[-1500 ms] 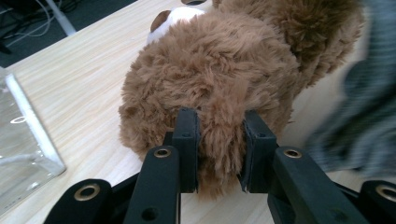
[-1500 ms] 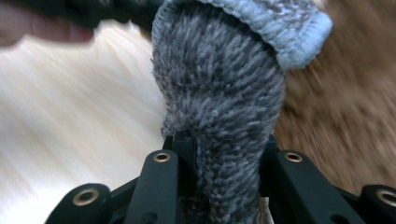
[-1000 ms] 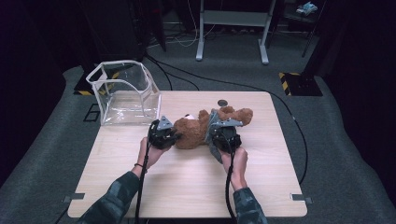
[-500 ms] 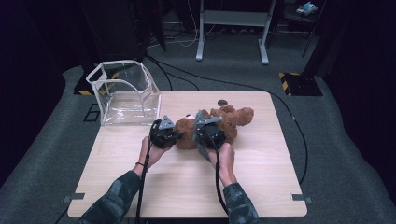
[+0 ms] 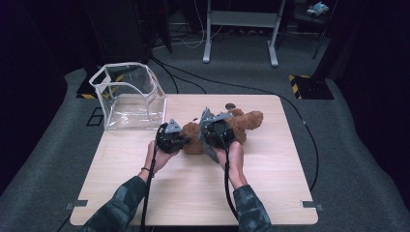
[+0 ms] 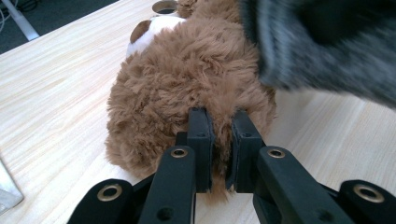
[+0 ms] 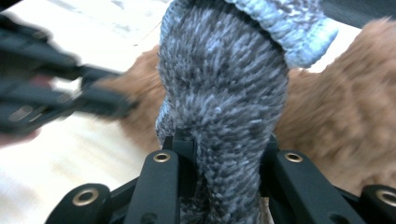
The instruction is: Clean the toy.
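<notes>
A brown teddy bear lies on its side in the middle of the wooden table. My left gripper is at the bear's left end, shut on a tuft of its fur, the pads pinching it. My right gripper hovers over the bear's middle, shut on a grey knitted cloth that stands up between its jaws. The same grey cloth hangs blurred at the top right of the left gripper view. In the right gripper view the bear lies behind the cloth and the left gripper reaches in from the left.
A clear plastic bin with a white rim stands at the table's back left corner. A small dark round object sits behind the bear. Black cables run across the grey floor behind and right of the table.
My right gripper has moved left over the bear toward the left gripper and risen a little, carrying the grey cloth. The left gripper has stayed on the bear's fur.
</notes>
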The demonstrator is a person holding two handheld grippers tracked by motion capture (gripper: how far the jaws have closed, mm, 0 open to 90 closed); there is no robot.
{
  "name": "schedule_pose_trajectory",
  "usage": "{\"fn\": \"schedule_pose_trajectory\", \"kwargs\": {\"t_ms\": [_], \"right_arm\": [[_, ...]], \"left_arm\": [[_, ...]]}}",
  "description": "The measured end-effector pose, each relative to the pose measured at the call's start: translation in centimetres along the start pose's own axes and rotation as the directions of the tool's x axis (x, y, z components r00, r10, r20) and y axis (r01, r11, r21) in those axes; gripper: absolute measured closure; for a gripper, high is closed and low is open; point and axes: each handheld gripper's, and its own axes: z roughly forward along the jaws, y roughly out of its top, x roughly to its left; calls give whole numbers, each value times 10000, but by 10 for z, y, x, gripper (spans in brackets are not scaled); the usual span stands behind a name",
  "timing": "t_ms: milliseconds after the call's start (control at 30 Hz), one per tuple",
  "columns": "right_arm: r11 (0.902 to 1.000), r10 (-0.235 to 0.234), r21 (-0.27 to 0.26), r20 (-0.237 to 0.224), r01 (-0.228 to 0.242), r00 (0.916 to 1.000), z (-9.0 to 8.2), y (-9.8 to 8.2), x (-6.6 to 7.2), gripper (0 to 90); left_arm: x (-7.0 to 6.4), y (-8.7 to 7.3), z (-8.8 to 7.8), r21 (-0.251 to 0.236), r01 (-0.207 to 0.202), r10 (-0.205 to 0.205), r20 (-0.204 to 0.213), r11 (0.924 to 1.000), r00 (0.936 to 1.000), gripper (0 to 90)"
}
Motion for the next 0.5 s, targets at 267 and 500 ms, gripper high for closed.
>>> {"fn": "schedule_pose_trajectory", "kwargs": {"t_ms": [267,500], "right_arm": [[9906,1371,-161,1091,-1362,9845,-8,4,-49,713],[9833,1821,-508,2395,-1750,9537,-23,-5,-78,714]], "left_arm": [[3,0,0,-2,90,-90,202,10000,9998,814],[4,2,1,108,181,-184,368,9998,9992,815]]}}
